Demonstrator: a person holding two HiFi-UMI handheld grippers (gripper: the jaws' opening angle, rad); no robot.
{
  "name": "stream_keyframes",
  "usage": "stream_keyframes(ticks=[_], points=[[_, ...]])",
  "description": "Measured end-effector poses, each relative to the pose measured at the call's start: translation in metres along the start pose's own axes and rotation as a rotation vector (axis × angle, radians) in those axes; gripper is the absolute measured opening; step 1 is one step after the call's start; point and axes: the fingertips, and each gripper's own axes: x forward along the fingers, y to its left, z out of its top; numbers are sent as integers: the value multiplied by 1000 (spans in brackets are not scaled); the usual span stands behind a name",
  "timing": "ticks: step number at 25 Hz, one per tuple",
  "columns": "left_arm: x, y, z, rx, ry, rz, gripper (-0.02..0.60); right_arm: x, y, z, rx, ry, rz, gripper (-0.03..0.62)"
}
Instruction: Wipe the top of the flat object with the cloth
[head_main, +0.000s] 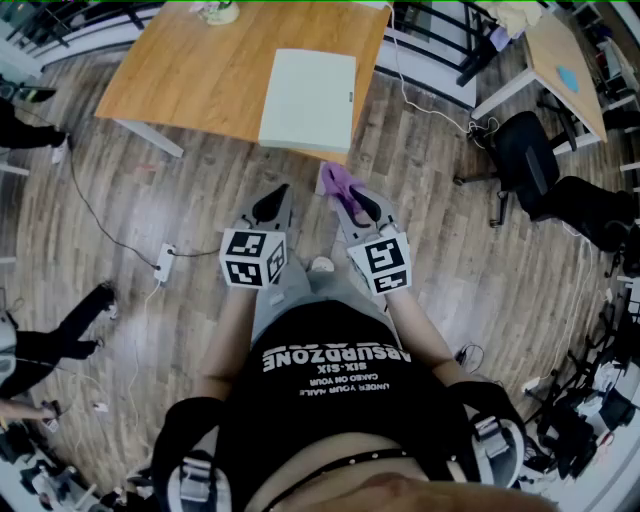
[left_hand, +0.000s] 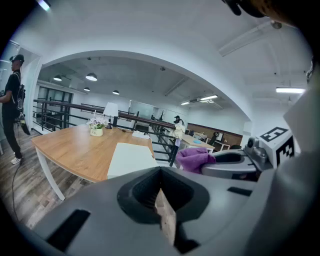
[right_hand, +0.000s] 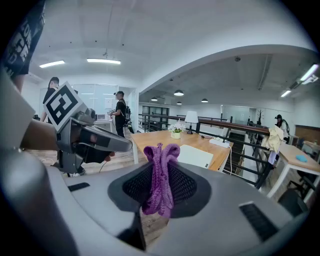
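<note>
Jaws of right gripper (head_main: 355, 207) clamp purple cloth (head_main: 338, 182), centre of head view; jaws of left gripper (head_main: 271, 206) pressed together, nothing between. Wooden table (head_main: 190, 75), upper left. Pale flat object (head_main: 308, 100), on table's near edge, just above cloth in frame, clear of both grippers.

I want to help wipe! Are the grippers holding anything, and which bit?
The right gripper pinches the purple cloth by its bunched middle. The left gripper holds nothing.
</note>
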Motion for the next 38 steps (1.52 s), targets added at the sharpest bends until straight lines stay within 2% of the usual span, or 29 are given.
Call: stream_keyframes(ticks=[4, 9, 15, 17, 24, 30, 38], points=[[6, 4, -3, -6, 8, -2, 15, 16, -7, -2, -44, 27, 7, 98], [29, 25, 0, -7, 33, -1, 15, 44, -27, -5, -129, 64, -42, 98], [79, 66, 6, 17, 84, -21, 15, 102, -46, -20, -322, 153, -60, 98], [98, 79, 9, 28, 108, -24, 15, 119, -54, -28, -346, 189, -53, 98], [154, 136, 10, 50, 197, -32, 15, 178, -72, -43, -343, 289, -29, 98], [195, 169, 12, 60, 246, -46, 15, 207, -90, -58, -347, 380, -19, 98], [237, 193, 20, 94, 290, -80, 15, 228, -110, -59, -313, 406, -36, 100]])
